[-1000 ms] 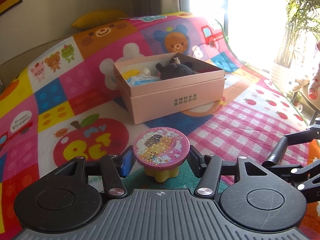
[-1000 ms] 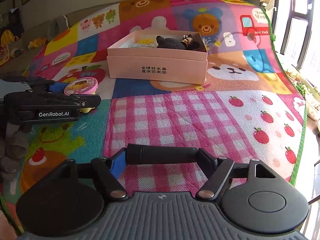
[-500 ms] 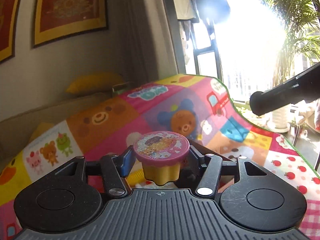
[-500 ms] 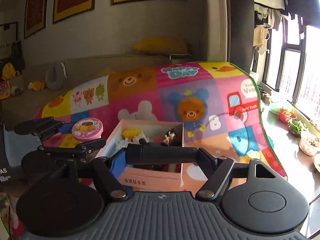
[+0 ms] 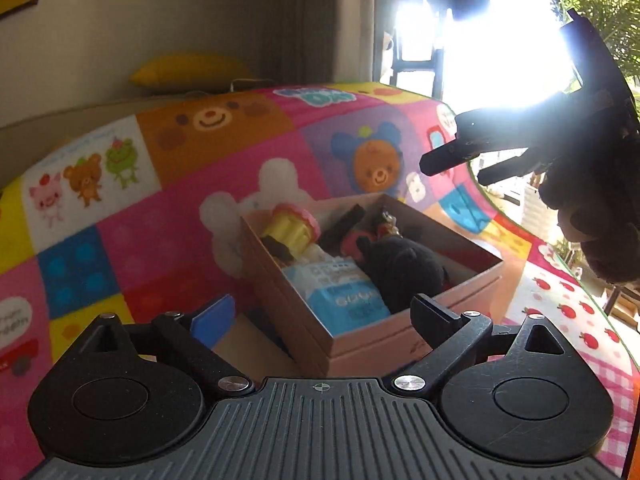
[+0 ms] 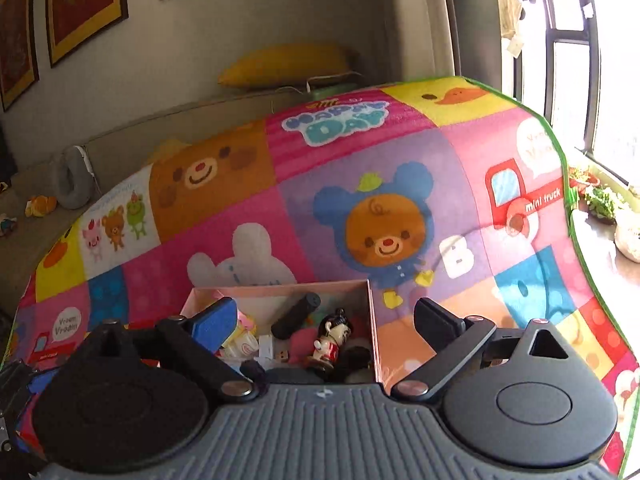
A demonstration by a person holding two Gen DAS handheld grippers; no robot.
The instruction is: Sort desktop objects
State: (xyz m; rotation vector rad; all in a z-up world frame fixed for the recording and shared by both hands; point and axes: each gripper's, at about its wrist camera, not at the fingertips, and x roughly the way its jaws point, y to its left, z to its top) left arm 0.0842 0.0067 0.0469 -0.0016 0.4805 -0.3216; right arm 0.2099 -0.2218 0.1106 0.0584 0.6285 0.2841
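The box [image 5: 400,344] sits on the mat [image 5: 160,208]. In the box, the jar [image 5: 292,228] lies at ten o'clock and the plush [image 5: 400,268] at three o'clock.

Your pink box [image 5: 404,344] loses its near corner behind the left gripper [image 5: 320,316] body, and in the right wrist view its near wall sits hidden under the right gripper [image 6: 324,322]. The yellow and pink toy [image 5: 290,228] is motion-blurred, so you cannot read its lid. The black cylinder [image 6: 296,316] has its lower end buried among the clutter. The print on the blue packet [image 5: 344,296] is too smeared to read. Glare from the window [image 5: 500,40] washes out the top of your right gripper there, and the hand [image 5: 592,208] holding it is a dark shape cut by the picture's edge.
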